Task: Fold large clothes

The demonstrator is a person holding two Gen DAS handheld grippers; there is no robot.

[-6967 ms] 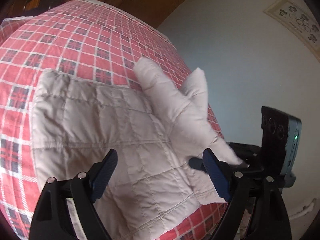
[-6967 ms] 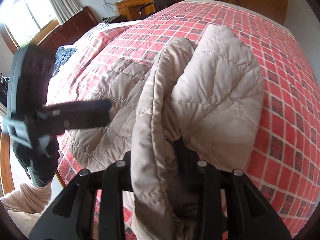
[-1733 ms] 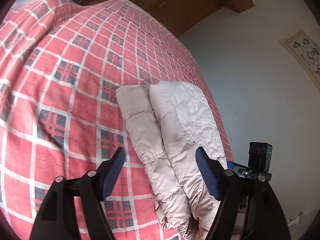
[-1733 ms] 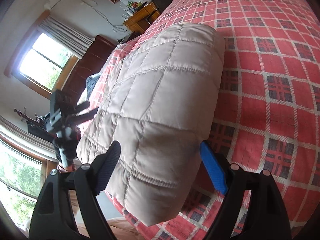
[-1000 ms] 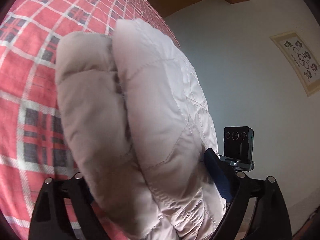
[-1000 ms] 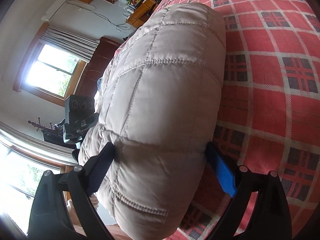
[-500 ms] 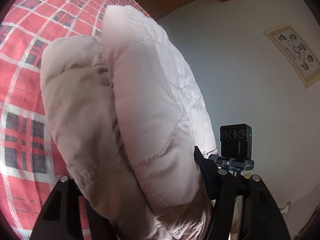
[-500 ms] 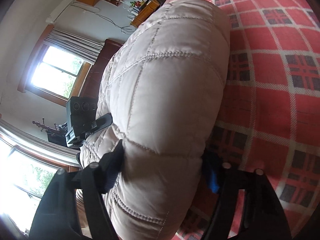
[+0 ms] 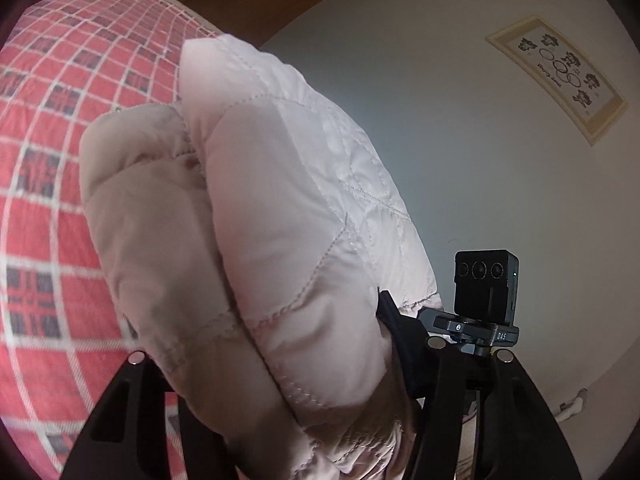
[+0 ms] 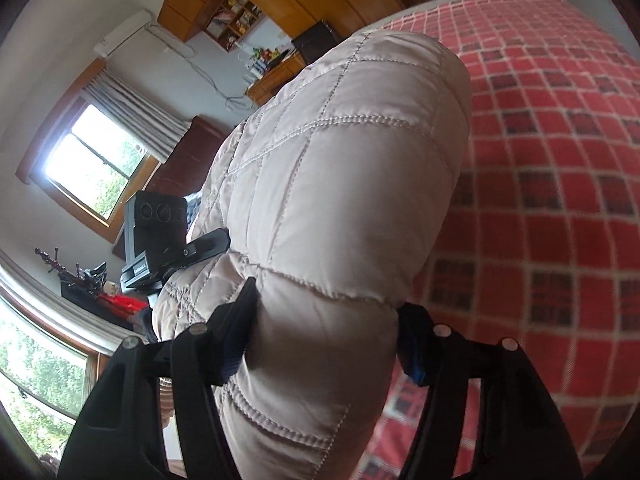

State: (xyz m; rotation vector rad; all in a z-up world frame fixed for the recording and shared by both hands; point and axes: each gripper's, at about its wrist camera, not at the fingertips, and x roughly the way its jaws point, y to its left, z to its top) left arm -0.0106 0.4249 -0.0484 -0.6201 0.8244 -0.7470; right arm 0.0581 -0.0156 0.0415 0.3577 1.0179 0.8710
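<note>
While the beige quilted jacket [image 9: 256, 240] bulges up through the middle of both views, folded into a thick bundle, the left gripper [image 9: 260, 340] pinches one end of it, fingers squeezed into the padding. At the other end the right gripper [image 10: 324, 332] clamps the jacket likewise. A red checked bedspread [image 10: 560, 160] spreads from one to five o'clock in the right view, with a window [image 10: 92, 164] at nine o'clock.
</note>
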